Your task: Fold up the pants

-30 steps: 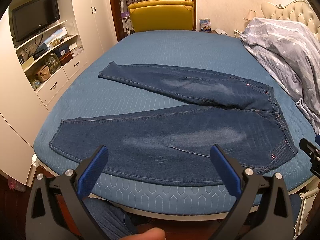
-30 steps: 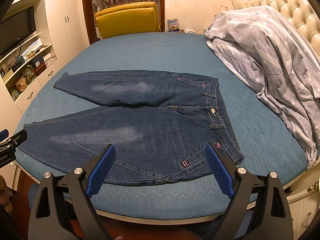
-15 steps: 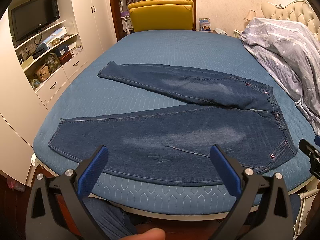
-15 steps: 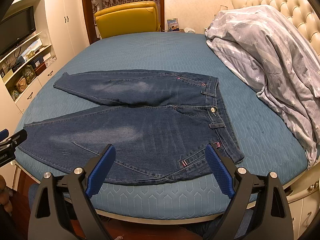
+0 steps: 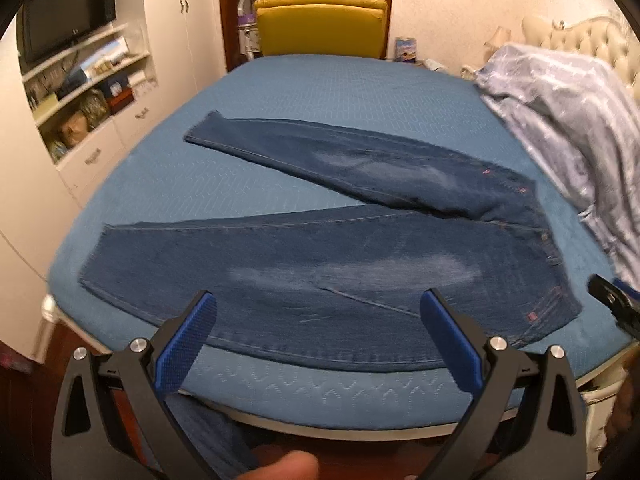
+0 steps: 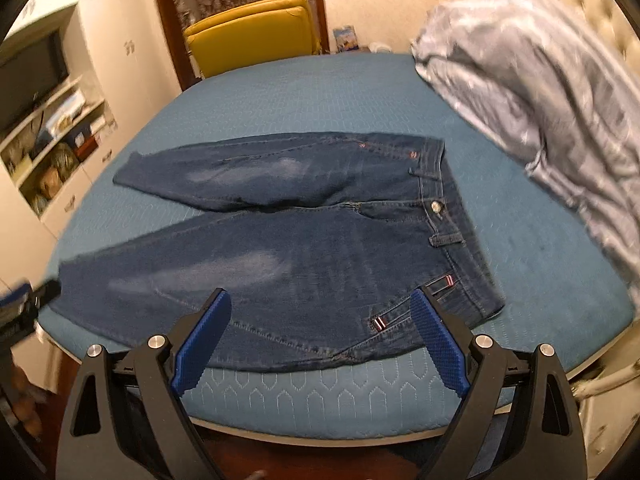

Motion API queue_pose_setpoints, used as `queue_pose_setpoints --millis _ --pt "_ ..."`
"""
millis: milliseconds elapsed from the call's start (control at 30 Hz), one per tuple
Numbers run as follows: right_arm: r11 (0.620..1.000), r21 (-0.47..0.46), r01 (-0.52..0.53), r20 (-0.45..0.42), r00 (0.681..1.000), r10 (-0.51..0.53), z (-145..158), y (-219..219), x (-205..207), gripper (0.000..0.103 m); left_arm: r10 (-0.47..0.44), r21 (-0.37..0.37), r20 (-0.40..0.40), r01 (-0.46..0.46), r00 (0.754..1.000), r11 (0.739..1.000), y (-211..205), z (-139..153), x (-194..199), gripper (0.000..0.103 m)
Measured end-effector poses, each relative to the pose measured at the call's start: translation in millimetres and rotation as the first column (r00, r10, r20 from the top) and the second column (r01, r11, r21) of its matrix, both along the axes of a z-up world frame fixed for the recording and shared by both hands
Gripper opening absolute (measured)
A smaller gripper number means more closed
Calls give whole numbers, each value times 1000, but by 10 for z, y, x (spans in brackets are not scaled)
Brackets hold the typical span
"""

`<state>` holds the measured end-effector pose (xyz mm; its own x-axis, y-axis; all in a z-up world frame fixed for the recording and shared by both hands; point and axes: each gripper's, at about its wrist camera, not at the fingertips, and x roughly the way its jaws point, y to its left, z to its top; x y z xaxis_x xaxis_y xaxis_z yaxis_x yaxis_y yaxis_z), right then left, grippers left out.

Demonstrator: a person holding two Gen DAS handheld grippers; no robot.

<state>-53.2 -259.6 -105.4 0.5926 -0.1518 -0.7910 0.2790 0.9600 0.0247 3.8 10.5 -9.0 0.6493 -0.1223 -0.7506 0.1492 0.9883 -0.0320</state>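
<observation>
jeans [image 5: 340, 264] lie flat on the blue bed [image 5: 320, 92], 2 legs spread apart, waistband to the right | left gripper [image 5: 318, 330] wide open, holds nothing, at near edge | right gripper [image 6: 322, 326] wide open, empty, above hip part

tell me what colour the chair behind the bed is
Yellow chair, clearest in the left wrist view.

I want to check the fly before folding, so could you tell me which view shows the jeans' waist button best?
The right wrist view: the button shows as a pale round dot on the waistband of the jeans, facing the camera. In the left wrist view the waistband lies at the far right, foreshortened and blurred, and the button cannot be made out.
</observation>
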Motion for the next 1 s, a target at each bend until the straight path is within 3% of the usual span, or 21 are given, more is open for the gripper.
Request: queue_pose_setpoints --millis 133,233,333,600,767,900,1000 --pt "996 0 86 -52 995 -86 -156 -588 323 88 -36 -114 -49 30 998 993 152 -168 76 102" --pt "990 37 136 -143 981 -130 -376 -1184 729 88 -29 -154 -78 17 997 988 258 -264 118 102" --pt "982 34 186 -223 959 -174 -607 -1758 1188 88 -42 -242 -128 10 991 970 387 -351 204 102" --pt "964 32 266 -304 921 -244 -1151 -2975 2362 88 4 -225 -176 -44 984 973 547 -538 509 101" --pt "966 72 248 -281 934 -219 -1368 -3308 2859 84 72 -186 -230 -117 971 976 658 -727 713 101" --pt "977 78 199 -274 946 -171 -1471 -3417 3129 69 86 -180 -265 -137 960 974 661 -846 854 101" --pt "986 94 138 -247 963 -111 -1431 -3422 3244 27 71 -176 -276 -123 958 977 575 -901 936 101"
